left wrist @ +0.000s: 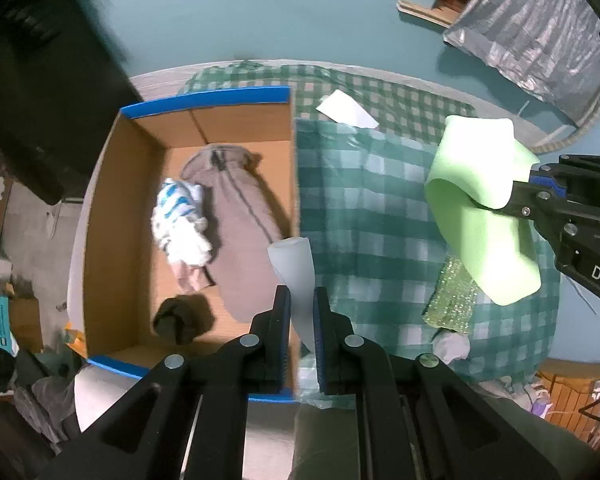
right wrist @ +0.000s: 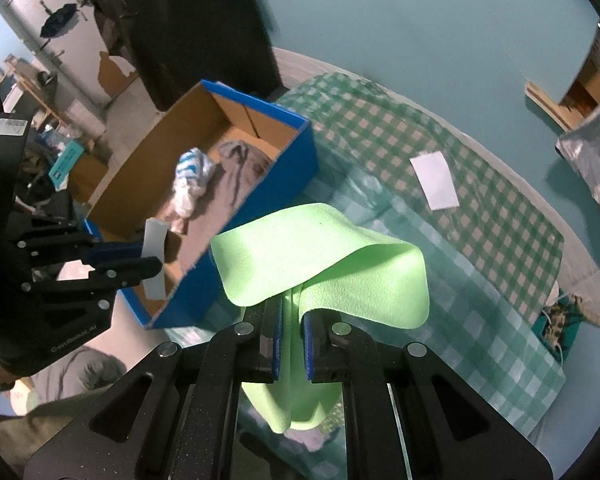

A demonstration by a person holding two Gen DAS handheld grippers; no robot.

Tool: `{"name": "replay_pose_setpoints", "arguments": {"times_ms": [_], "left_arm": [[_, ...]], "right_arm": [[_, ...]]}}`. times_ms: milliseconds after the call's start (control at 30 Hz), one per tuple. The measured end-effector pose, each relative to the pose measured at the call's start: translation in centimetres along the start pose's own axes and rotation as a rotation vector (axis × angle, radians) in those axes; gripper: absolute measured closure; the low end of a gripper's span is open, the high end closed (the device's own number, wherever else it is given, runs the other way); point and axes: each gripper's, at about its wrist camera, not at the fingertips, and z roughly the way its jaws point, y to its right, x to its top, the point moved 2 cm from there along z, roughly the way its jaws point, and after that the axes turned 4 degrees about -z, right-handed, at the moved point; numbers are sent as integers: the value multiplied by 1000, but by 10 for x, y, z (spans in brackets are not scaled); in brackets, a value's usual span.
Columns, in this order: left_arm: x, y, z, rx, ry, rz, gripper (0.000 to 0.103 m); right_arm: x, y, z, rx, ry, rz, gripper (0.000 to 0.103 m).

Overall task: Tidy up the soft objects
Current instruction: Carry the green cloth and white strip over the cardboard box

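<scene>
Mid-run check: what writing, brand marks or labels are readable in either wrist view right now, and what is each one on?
"DA", cut off by the picture edge: white letters on the black body of the right claw, seen from the left wrist.
"GenRobot.AI": faint, on the black body of the left claw, seen from the right wrist.
White sticker on the black device at far left: print too small to read.
Teal box: lettering blurred, unreadable.

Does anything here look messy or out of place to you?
Mostly tidy. Clothes lie loosely heaped, not folded, in the cardboard box. A white sheet lies alone on the checked cloth, and a glittery green piece sits near its edge. Each claw is mid-carry: left claw grips a white strip, right claw a green cloth.
</scene>
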Motion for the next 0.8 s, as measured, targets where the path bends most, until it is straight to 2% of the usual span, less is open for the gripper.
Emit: {"name": "replay_pose_setpoints", "arguments": {"times_ms": [367, 800], "left_arm": [[9, -47, -9, 5, 20, -81, 92], [8, -98, -9, 25, 25, -167, 92]], "right_arm": [[40, -35, 13, 31, 4, -74, 95], [79, -78, 46, 65, -26, -164, 95]]}}
